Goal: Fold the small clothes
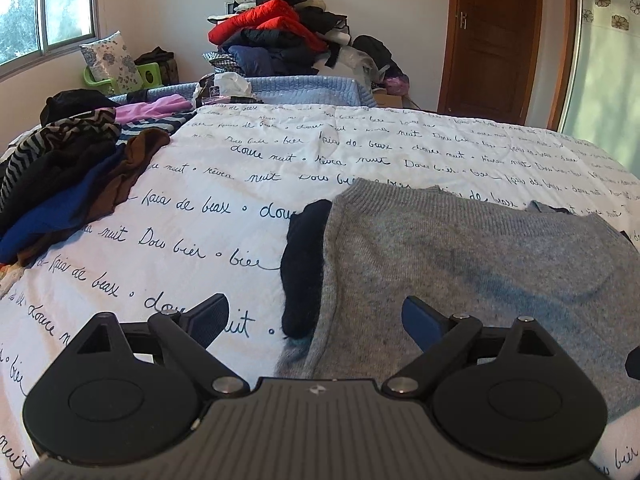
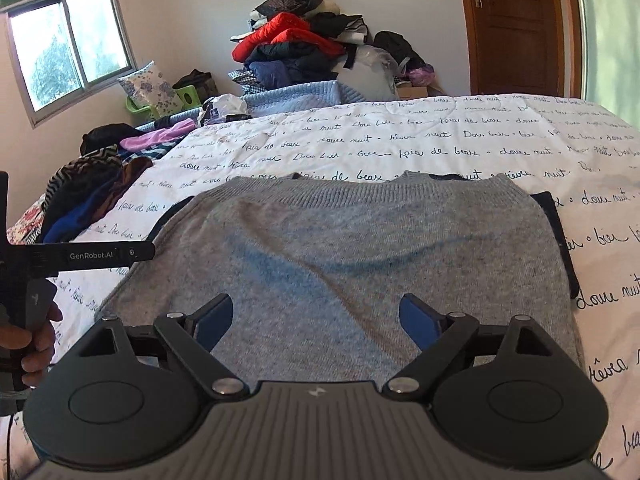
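Grey sweater [image 2: 340,260]: lying flat mid-frame on the bed [image 2: 440,140]. You are holding left gripper [image 1: 316,316] and right gripper [image 2: 316,316] wide open, empty. Risk: pinching the bedcover too, dragging dark sleeve [image 1: 302,268] askew.

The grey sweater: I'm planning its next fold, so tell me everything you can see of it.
The grey sweater is a heathered knit with a ribbed band along its far edge. It lies flat on the script-printed bedspread, seemingly already folded into a rough rectangle, with dark navy fabric showing along both side edges. Both the left gripper and right gripper are over its near edge, open, holding nothing.
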`<control>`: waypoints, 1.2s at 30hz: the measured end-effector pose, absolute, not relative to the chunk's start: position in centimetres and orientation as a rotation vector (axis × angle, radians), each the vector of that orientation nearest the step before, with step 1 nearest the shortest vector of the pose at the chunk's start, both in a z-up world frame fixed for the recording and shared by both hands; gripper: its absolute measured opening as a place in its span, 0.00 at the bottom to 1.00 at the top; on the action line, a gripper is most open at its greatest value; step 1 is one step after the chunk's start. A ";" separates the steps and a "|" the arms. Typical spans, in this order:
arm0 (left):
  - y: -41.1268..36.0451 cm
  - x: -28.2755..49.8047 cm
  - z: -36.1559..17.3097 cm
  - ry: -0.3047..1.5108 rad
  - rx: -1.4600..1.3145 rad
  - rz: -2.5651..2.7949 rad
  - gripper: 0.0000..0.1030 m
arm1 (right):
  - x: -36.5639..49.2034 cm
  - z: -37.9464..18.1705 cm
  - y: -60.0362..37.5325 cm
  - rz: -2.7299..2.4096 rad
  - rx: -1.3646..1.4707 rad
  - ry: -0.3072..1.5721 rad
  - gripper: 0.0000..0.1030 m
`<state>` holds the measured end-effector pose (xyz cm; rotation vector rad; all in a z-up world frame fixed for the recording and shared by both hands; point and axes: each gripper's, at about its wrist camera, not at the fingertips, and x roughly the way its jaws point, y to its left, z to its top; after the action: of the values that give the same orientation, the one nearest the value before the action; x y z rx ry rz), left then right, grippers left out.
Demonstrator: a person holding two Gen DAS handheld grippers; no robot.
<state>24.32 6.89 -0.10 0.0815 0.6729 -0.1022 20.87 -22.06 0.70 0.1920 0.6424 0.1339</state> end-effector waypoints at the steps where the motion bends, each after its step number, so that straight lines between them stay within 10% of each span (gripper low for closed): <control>1: 7.2 24.1 -0.2 0.673 0.081 -0.101 0.89 | 20.5 0.7 -21.6 0.138 0.168 0.637 0.88; 36: 9.2 20.1 -1.2 0.683 0.044 -0.032 0.90 | 15.2 -3.5 -12.5 0.243 -0.243 0.601 0.88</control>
<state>20.06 9.25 -1.15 0.0438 0.6832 -0.0318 15.23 -12.46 -3.51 -0.2429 0.6014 0.2433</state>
